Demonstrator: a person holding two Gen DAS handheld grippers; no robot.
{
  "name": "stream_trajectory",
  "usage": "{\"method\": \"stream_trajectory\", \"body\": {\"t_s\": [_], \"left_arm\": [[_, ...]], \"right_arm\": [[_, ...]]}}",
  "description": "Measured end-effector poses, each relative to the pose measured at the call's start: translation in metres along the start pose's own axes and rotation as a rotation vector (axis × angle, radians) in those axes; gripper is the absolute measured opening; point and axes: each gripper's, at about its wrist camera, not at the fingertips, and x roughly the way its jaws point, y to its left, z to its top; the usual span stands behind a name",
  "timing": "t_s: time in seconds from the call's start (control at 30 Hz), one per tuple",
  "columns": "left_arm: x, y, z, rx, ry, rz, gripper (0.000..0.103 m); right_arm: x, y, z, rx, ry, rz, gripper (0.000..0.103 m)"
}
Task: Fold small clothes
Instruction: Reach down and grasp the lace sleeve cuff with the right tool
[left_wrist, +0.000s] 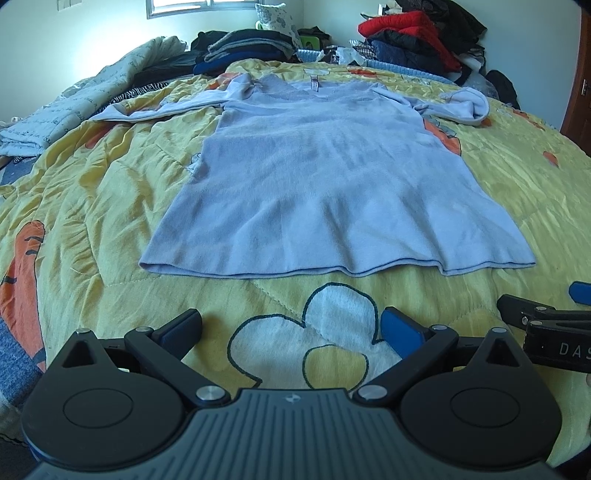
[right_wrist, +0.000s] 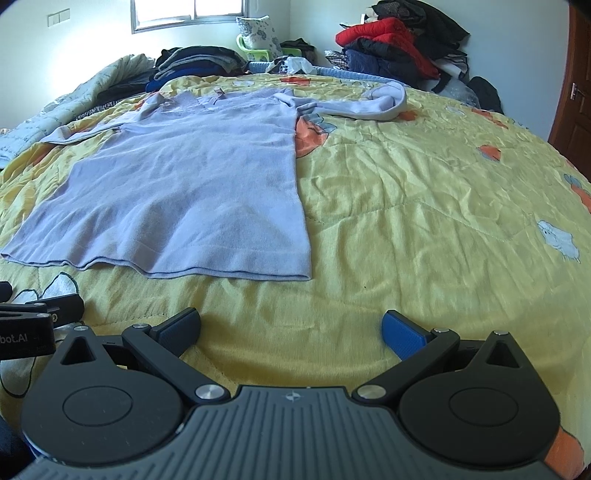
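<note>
My left claw (left_wrist: 290, 326) is wide open and holds nothing. Its blue pads sit low over the yellow quilt (left_wrist: 92, 192), above a white flower (left_wrist: 314, 332) sewn on it. My right claw (right_wrist: 291, 328) is wide open too, with nothing in it. Each claw shows up at the edge of the other's view, but cut off, so I only see a bit of black arm there.

Just past the claws lies the shirt (left_wrist: 332, 177). It is light purple and spread flat on the quilt, hem toward me, neck far away. No claw touches it. The left sleeve (left_wrist: 166, 107) stretches out to the side. The right sleeve (left_wrist: 461, 105) curls back on itself, so its end is hard to see. A small tag (left_wrist: 314, 82) sits at the neck, too small to read.

Far off, dark clothes (left_wrist: 240, 48) are piled by the wall. A red and dark heap (left_wrist: 413, 40) sits in the right corner; I cannot tell the pieces apart. A window (right_wrist: 188, 13) is cut off at the top.
</note>
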Motion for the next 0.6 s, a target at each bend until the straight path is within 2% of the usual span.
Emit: {"method": "stream_trajectory", "body": {"t_s": [0.1, 0.17, 0.33, 0.43, 0.5, 0.6], "left_arm": [[-0.005, 0.004, 0.004, -0.004, 0.011, -0.010, 0.103], [-0.012, 0.008, 0.008, -0.018, -0.014, -0.021, 0.103], [-0.029, 0.018, 0.043, -0.074, -0.098, -0.052, 0.103], [-0.023, 0.021, 0.076, -0.127, -0.128, -0.059, 0.103], [-0.009, 0.020, 0.098, -0.150, -0.114, -0.056, 0.103], [0.014, 0.016, 0.125, -0.177, -0.082, -0.046, 0.103]], "right_arm": [[0.001, -0.005, 0.005, -0.034, 0.015, 0.047, 0.102], [0.000, -0.011, 0.010, -0.035, 0.018, 0.086, 0.102], [-0.006, -0.055, 0.045, 0.112, -0.041, 0.320, 0.102], [0.000, -0.093, 0.089, 0.213, -0.097, 0.409, 0.103], [0.011, -0.123, 0.126, 0.299, -0.138, 0.428, 0.103], [0.041, -0.172, 0.187, 0.436, -0.153, 0.458, 0.103]]}}
